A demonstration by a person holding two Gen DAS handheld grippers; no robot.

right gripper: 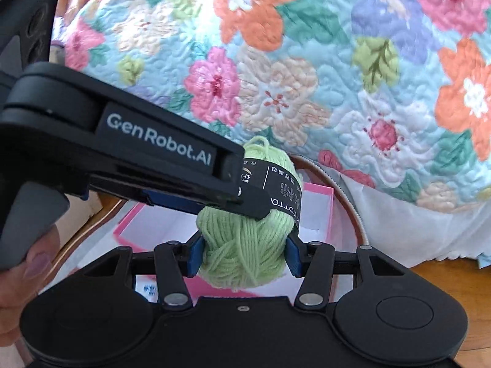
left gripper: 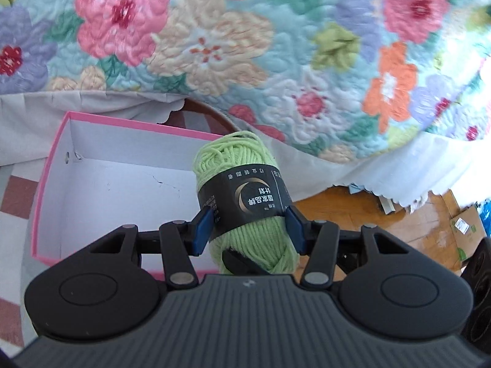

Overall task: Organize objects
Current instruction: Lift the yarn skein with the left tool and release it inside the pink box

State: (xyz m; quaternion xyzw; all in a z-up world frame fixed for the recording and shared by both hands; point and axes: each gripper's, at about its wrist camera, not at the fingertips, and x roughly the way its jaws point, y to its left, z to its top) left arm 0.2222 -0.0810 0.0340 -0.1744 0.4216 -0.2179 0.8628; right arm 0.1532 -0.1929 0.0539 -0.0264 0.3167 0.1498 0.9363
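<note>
The green yarn ball (left gripper: 242,196), mid-frame above the open pink box (left gripper: 116,190), is pinched by both the left gripper (left gripper: 248,230) and right gripper (right gripper: 244,253) fingers, so one should probably let go before the other lowers it inside.

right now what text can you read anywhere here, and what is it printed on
"GenRobot.AI": white lettering on the side of the left gripper, seen in the right wrist view.
"COTTO": cut-off letters on the black label band around the green yarn ball.
Chinese characters by a gold crescent on the same band: upside down, too unclear to quote.
Smaller print on the band: too small to read.
Label on the cardboard box on the floor: too blurred.
</note>
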